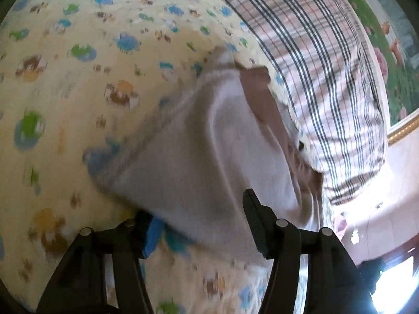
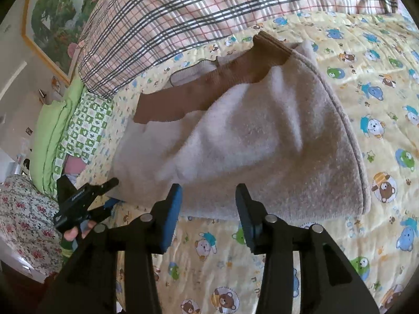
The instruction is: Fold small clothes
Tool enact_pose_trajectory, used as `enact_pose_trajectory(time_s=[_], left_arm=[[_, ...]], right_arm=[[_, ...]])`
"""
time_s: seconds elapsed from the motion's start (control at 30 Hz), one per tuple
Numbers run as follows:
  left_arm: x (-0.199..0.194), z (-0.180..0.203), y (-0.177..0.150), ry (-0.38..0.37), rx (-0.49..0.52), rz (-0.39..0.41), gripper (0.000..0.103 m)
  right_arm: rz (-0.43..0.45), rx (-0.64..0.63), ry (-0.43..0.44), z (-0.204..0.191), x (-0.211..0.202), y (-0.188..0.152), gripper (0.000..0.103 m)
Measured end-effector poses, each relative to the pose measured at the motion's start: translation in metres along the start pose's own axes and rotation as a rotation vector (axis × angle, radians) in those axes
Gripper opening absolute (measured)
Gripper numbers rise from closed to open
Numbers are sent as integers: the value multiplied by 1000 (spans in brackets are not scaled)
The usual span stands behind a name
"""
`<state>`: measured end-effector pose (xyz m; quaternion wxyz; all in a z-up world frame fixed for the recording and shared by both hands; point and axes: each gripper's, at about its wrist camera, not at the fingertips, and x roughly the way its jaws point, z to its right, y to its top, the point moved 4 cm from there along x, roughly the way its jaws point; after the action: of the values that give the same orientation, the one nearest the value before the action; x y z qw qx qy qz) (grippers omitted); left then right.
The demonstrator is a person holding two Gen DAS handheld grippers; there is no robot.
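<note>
A small fleecy cream garment [image 2: 248,141] with brown sleeves [image 2: 209,89] lies folded over on the yellow cartoon-print bedsheet [image 2: 379,83]. My right gripper [image 2: 208,214] is open and empty, its fingertips just short of the garment's near edge. My left gripper [image 1: 199,225] is open, its jaws wide apart around the garment's [image 1: 199,151] near corner, which lies between the fingers. The left gripper also shows in the right wrist view [image 2: 104,193], at the garment's left corner.
A plaid blanket [image 2: 199,7] lies along the far side of the bed. A green pillow [image 2: 52,130] and a floral cloth [image 2: 23,217] sit at the left. A framed painting [image 2: 55,13] hangs on the wall.
</note>
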<state>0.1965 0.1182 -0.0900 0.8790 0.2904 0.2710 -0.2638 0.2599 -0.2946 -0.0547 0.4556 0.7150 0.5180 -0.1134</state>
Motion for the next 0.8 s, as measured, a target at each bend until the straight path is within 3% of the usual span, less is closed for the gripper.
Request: enact_pose_trajectory(time_s=[0.07,0.13,0.23,0.4,0.57,0.73,0.8], left_arm=[[6,1,12,21,11,22,51],[10,6,21,41,39,45,24],[9,26,29,49,128,88,12],[5,93,17,-10,322,103,8],[15,156,-16,-113,471,54,7],[44,198,-65,-161,596,-39,7],[60,199,-77,-157,599,-81,7]], right_arm=[[1,5,1,1,1,3,45],[3,7,6,3,3,8,45],[9,4,1,9,5,15,45],[37,16,15,22,6,41,45],[38,25,63,30,13,72,45],[7,50,169,30,24,92,47],[-24,73,251,29,34,97,56]])
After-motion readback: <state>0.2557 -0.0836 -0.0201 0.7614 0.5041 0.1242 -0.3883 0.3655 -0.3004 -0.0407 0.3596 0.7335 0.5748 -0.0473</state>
